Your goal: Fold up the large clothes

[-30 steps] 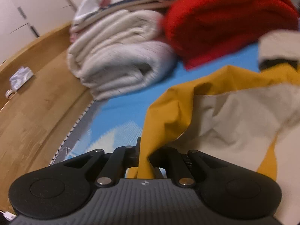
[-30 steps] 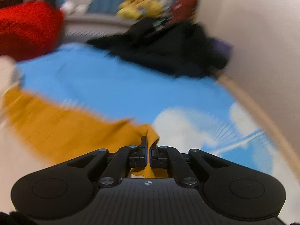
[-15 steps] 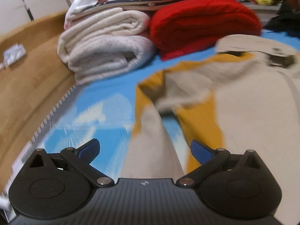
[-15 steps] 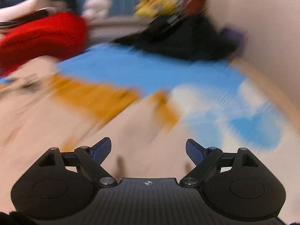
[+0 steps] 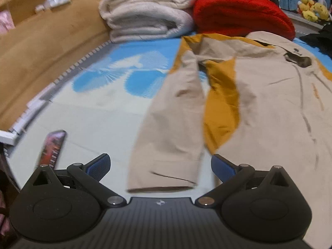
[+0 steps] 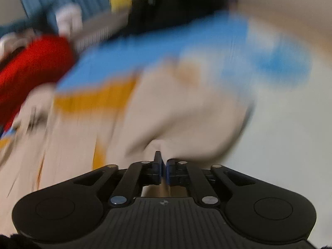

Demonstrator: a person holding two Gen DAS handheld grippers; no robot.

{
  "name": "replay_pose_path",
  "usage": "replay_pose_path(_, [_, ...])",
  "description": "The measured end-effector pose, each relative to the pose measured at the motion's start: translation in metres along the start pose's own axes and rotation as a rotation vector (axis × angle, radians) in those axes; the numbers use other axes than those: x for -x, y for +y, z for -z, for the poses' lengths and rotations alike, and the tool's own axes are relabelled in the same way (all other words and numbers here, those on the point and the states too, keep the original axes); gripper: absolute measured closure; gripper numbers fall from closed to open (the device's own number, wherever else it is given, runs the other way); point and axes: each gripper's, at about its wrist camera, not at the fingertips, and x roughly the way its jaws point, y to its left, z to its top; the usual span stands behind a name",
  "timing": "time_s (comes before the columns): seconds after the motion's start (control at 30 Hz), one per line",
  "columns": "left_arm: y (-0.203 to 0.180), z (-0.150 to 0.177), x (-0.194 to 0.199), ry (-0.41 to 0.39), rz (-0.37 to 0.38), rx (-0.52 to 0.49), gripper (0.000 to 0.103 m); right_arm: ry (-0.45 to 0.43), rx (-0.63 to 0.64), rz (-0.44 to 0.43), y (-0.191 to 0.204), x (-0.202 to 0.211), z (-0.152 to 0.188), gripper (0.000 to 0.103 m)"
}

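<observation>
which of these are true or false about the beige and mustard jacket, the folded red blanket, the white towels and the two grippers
1. The left gripper stands open with nothing between its fingers. True.
2. The right gripper is open and empty. False: it is shut on beige cloth of the beige and mustard jacket.
3. The folded red blanket lies on top of the jacket. False: it sits behind the collar end.
4. The rolled white towels lie beside the red blanket. True.
</observation>
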Motion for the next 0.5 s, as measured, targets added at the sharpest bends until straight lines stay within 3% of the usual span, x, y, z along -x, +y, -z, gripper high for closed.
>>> replay_pose_path(0.03, [0.002,0.000,0.000,-0.005,-0.025,-0.015,0.000,-0.105,0.026,0.098,-0.009,0.012,-0.028,0.100])
replay_pose_path(0.07, [0.002,-0.002,-0.002,-0.008,-0.041,-0.025,0.000,-0.194,0.030,0.234,-0.022,0.023,-0.055,0.090])
replay_pose_path(0.1, [0.002,0.000,-0.002,-0.013,-0.048,-0.033,0.000,-0.279,0.023,0.381,-0.038,0.035,-0.080,0.063])
replay_pose_path(0.17, [0.000,0.001,-0.002,-0.012,-0.047,-0.045,0.000,-0.346,0.033,0.486,-0.064,0.057,-0.100,0.034])
replay_pose_path(0.2, [0.000,0.004,0.000,-0.012,-0.034,-0.045,0.000,-0.340,0.052,0.462,-0.074,0.067,-0.101,0.037])
replay_pose_path(0.27, [-0.002,0.009,0.003,-0.007,-0.011,-0.046,0.000,-0.271,0.114,0.329,-0.085,0.086,-0.080,0.037])
replay_pose_path(0.33, [-0.006,0.016,0.007,0.001,0.018,-0.060,0.000,-0.174,0.199,0.171,-0.083,0.107,-0.035,0.037])
replay_pose_path(0.5, [-0.014,0.037,0.023,0.000,0.038,-0.116,0.000,0.043,0.412,-0.228,-0.044,0.180,0.119,0.036])
